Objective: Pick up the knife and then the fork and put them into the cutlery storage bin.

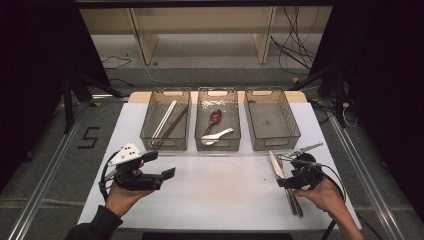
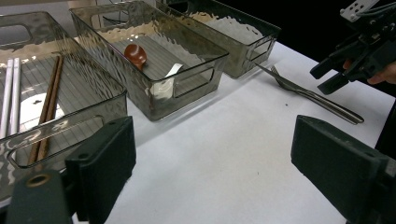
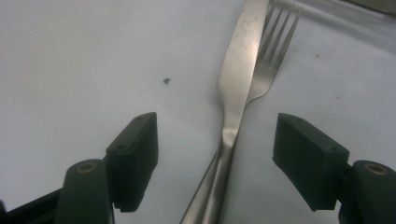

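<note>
Right gripper (image 3: 215, 154) jaws spread wide over table knife (image 3: 236, 79) and fork (image 3: 273, 46) lying together near right on white mat (image 1: 220, 190), left gripper (image 2: 212, 172) spread, holding nothing, near left.

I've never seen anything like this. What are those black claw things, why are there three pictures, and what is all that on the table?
Each claw is a hand-held gripper with two black jaws. One picture looks down from above: the left gripper and the right gripper sit in the person's hands. The other two pictures come from cameras riding on the grippers, looking along their jaws.

On the white table stand three clear bins. The left bin holds chopsticks, the middle bin a brown spoon and a white spoon, and the right bin looks empty. A knife and a fork lie on the table between the right gripper's open jaws. Neither gripper holds anything.
</note>
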Motion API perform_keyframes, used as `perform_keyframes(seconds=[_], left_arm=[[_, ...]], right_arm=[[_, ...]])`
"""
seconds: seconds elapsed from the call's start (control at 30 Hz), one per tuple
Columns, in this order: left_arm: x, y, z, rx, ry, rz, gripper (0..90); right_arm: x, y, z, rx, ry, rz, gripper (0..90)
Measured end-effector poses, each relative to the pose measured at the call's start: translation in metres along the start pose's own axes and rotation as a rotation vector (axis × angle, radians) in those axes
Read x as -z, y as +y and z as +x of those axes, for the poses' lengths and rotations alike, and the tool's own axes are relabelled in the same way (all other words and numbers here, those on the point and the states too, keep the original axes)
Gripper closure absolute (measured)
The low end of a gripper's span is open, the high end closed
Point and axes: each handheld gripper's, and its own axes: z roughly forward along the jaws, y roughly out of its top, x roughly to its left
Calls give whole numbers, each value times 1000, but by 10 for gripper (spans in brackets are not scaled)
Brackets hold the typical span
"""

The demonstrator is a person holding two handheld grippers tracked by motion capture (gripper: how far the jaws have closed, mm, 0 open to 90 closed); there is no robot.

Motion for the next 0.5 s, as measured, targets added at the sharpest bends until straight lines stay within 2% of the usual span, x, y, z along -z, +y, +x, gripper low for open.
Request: perform_keyframes(seconds=[0.23,0.5], left_arm=[[-1,0,0,-1,1,4,136],[-2,-1,0,-3,-1,11,135]], right_arm=[[-9,4,-1,-5,-7,53,351],[-19,6,-6,-11,-12,113,535]])
